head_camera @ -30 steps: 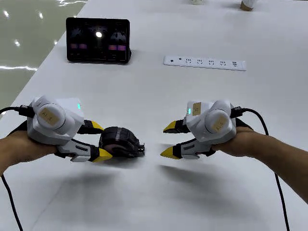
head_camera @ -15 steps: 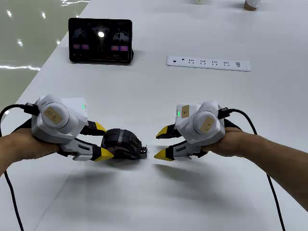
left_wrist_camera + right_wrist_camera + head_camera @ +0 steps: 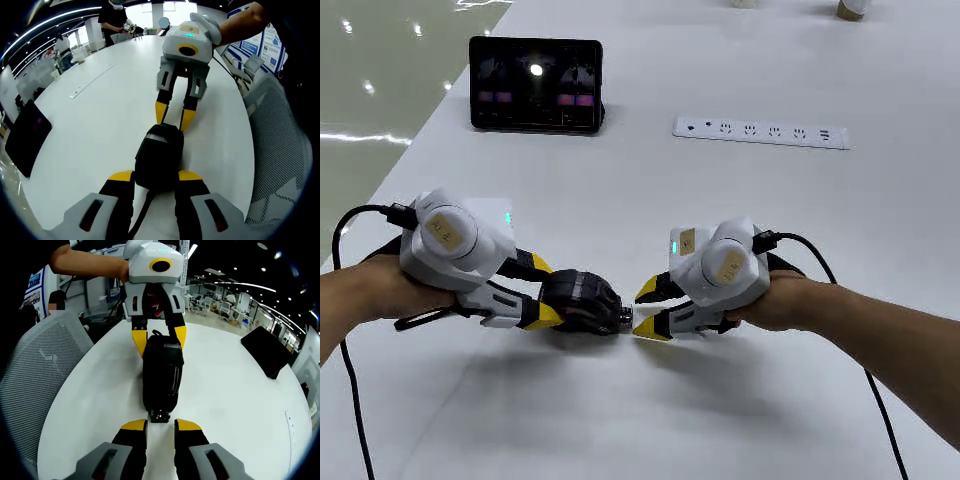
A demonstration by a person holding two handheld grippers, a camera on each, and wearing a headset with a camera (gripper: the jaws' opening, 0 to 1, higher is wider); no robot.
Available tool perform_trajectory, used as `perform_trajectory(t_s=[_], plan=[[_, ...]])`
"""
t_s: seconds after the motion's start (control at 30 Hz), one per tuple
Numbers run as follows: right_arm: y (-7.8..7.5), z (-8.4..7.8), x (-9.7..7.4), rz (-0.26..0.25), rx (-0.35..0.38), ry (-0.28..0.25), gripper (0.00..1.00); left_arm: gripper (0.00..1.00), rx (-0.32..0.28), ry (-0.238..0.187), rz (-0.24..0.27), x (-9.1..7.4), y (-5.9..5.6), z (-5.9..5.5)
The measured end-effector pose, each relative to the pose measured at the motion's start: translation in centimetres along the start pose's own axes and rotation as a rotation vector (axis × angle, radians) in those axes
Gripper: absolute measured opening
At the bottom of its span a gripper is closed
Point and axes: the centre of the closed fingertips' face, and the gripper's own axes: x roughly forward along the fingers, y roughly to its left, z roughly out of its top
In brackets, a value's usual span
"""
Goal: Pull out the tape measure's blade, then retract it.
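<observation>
White table [image 3: 740, 400] carries one tape measure [image 3: 582, 298], clamped at its rear by the left gripper [image 3: 542, 290], while the right gripper [image 3: 646, 310] holds its jaws parted at the front end, with bare top all around, one tablet [image 3: 536, 84] by the left edge and one power strip [image 3: 760, 131] well behind.
</observation>
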Motion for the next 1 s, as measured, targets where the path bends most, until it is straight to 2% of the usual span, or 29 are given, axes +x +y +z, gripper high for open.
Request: perform_trajectory(t_s=[0.27,0.53,0.7,1.0], plan=[[0.27,0.02,0.67,0.013,0.000,0.006,0.12,0.24,0.035,-0.002,-0.011,0.05,-0.08,-0.05],[0.20,-0.01,0.77,0.010,0.012,-0.003,0.11,0.24,0.027,-0.006,-0.015,0.07,0.00,-0.11],[0.17,-0.04,0.77,0.006,-0.016,-0.003,0.10,0.23,0.030,-0.005,-0.022,0.04,-0.05,-0.14],[0.17,-0.05,0.75,0.006,-0.016,-0.007,0.10,0.23,0.040,-0.003,-0.026,0.01,-0.08,-0.19]])
